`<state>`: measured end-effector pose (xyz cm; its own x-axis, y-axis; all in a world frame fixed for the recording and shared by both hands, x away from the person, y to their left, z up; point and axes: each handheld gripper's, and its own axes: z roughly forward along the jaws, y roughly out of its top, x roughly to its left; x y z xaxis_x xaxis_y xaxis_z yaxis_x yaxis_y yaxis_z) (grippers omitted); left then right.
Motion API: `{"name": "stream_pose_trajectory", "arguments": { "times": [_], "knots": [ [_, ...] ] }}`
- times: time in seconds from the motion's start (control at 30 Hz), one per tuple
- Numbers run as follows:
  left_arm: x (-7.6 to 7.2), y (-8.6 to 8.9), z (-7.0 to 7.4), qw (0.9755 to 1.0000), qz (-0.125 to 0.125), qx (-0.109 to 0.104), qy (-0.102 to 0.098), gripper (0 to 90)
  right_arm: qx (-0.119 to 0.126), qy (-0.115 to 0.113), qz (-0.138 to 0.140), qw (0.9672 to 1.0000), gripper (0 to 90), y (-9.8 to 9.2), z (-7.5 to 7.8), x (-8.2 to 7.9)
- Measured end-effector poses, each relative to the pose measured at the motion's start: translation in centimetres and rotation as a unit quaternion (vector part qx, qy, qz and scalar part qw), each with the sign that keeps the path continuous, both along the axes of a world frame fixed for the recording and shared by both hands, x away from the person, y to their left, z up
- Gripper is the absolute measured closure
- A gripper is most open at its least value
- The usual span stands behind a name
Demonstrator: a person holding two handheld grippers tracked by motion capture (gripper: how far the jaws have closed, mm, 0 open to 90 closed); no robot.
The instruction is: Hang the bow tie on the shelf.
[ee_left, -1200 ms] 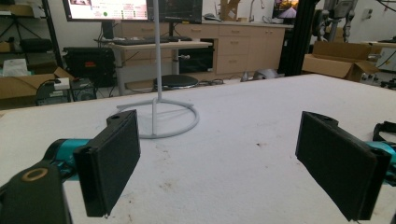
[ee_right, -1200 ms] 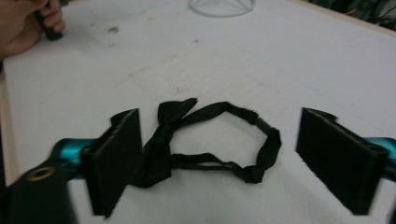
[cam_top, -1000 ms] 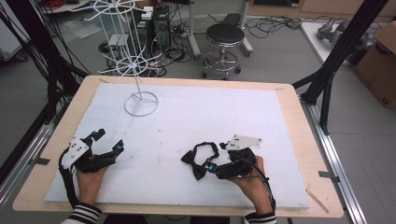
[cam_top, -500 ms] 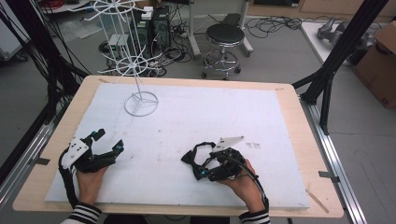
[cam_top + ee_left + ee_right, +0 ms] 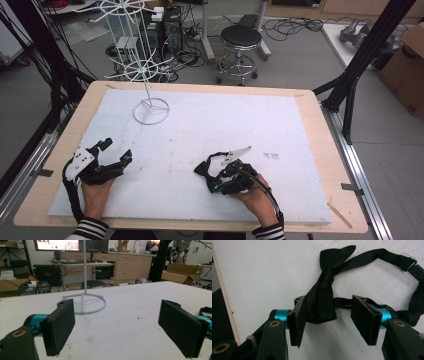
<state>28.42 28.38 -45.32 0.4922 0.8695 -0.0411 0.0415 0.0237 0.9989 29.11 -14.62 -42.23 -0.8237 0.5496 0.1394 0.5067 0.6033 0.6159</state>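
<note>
Black satin bow tie lies on the white sheet covering the table, near the front edge and right of centre. In the high view the tie sits just left of the right gripper.

Right gripper view: one wing of the bow lies between the jaws, draped against the left pad. A gap shows between the fabric and the right pad. Jaws have just been closing and stand half closed; they do not yet pinch the tie. The knot sits just beyond the pad tips, the other wing pointing away. The strap loops off to the right past a metal clasp and curls back behind the right jaw.

Right hand holds its gripper low over the sheet, pointing left toward the tie. The grey plate on top stands out above it.

Left gripper rests on the sheet near the front left corner, well apart from the tie, held by the left hand. Jaws spread wide, nothing between them; in the left gripper view bare sheet shows between the pads.

White wire stand stands upright at the far left of the sheet, its ring base flat on it. Striped sleeves at the bottom edge.
</note>
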Motion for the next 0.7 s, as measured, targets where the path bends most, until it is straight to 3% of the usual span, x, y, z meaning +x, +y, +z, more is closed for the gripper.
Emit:
{"name": "stream_pose_trajectory", "arguments": {
  "times": [0.2, 0.7],
  "knots": [
    [0.0, -0.01, 0.0, 1.0, 0.0, 0.001, -0.001, 14.4, -0.015, 0.007, -0.001, 0.9999, 51.2, 0.11, -0.1, -0.11],
    [0.0, 0.0, 0.0, 1.0, -0.001, 0.001, -0.001, 14.4, -0.018, 0.023, -0.006, 0.9996, 65.1, 0.35, -0.21, 0.0]
  ]
}}
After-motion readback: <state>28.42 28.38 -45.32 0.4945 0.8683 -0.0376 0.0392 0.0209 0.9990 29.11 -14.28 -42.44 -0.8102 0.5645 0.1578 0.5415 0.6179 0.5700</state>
